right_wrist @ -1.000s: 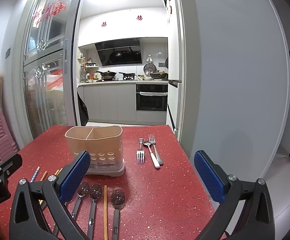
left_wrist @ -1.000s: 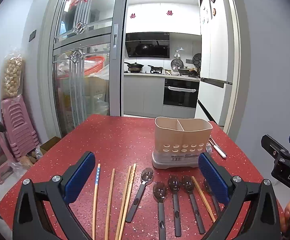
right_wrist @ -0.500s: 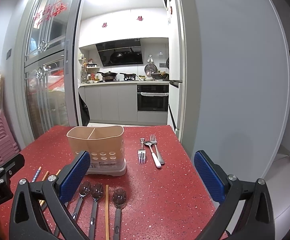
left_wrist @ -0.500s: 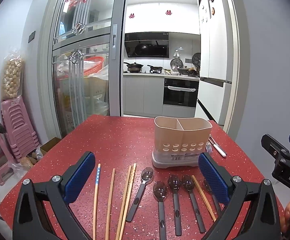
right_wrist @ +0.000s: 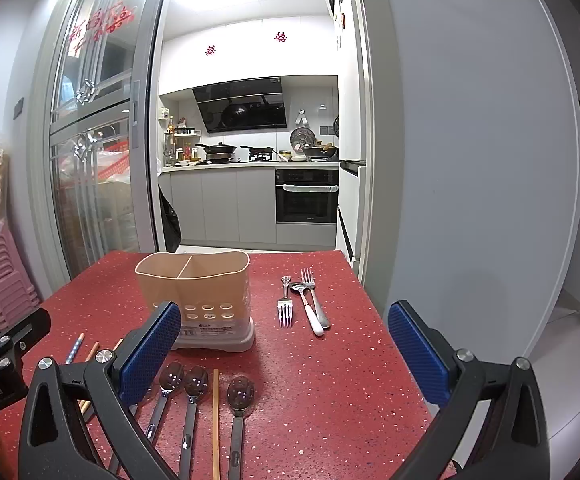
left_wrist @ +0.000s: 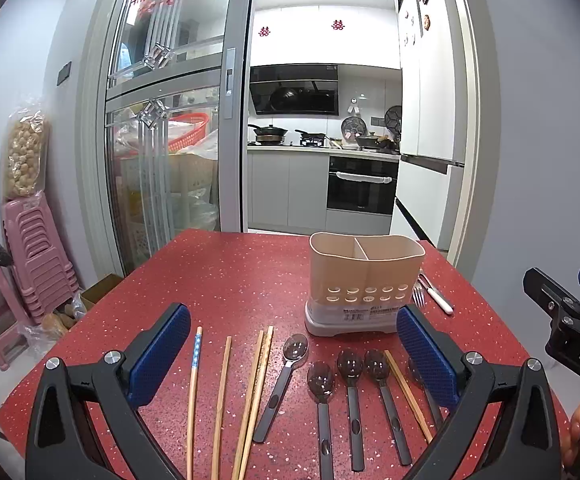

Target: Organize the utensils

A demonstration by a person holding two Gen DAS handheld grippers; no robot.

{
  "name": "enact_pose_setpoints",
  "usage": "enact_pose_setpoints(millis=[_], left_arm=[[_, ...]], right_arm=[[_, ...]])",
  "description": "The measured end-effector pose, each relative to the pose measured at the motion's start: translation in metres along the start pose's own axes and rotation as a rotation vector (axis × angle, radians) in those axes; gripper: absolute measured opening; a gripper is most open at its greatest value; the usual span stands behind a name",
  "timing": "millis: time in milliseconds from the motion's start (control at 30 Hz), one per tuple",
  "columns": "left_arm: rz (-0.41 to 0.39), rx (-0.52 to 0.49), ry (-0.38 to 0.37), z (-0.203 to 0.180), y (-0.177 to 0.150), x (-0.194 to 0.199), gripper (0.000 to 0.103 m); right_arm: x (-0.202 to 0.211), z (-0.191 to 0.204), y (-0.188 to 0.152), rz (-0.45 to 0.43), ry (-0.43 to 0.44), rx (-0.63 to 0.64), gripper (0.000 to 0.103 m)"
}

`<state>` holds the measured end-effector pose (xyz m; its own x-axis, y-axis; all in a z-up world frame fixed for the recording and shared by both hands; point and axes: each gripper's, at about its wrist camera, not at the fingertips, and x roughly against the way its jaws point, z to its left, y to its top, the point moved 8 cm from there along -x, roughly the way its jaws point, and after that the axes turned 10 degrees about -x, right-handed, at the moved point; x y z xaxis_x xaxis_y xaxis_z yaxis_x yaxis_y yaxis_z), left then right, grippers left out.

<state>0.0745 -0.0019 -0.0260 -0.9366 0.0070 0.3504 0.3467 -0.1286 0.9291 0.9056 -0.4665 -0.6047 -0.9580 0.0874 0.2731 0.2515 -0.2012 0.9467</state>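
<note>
A beige two-compartment utensil holder [left_wrist: 366, 280] [right_wrist: 195, 296] stands empty on the red speckled table [left_wrist: 233, 280]. In front of it lie several wooden chopsticks [left_wrist: 255, 392], one with a blue-patterned end [left_wrist: 197, 346], and several dark-handled spoons [left_wrist: 350, 384] [right_wrist: 193, 396]. Two forks [right_wrist: 285, 308] and a white-handled spoon [right_wrist: 310, 312] rest to the holder's right. My left gripper [left_wrist: 294, 352] hovers open above the chopsticks and spoons. My right gripper [right_wrist: 285, 344] hovers open over the table's right half, holding nothing.
The table's right edge [right_wrist: 390, 332] drops off beside a grey wall. Pink stools [left_wrist: 29, 248] are stacked at the left by a glass sliding door. The right gripper's body [left_wrist: 570, 328] shows at the left view's edge. A kitchen lies beyond.
The right gripper has drifted slightly left and forward, so the holder sits a bit more to the right in its view. The left gripper has barely moved.
</note>
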Motion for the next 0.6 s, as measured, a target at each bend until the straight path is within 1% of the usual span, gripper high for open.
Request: enact_pose_setpoints(millis=[600], left_arm=[[0.004,-0.002,0.0,0.0013,-0.0017,0.0017,0.103]], right_arm=[[0.0018,0.0018,0.0007,-0.004,0.002,-0.001,0.103]])
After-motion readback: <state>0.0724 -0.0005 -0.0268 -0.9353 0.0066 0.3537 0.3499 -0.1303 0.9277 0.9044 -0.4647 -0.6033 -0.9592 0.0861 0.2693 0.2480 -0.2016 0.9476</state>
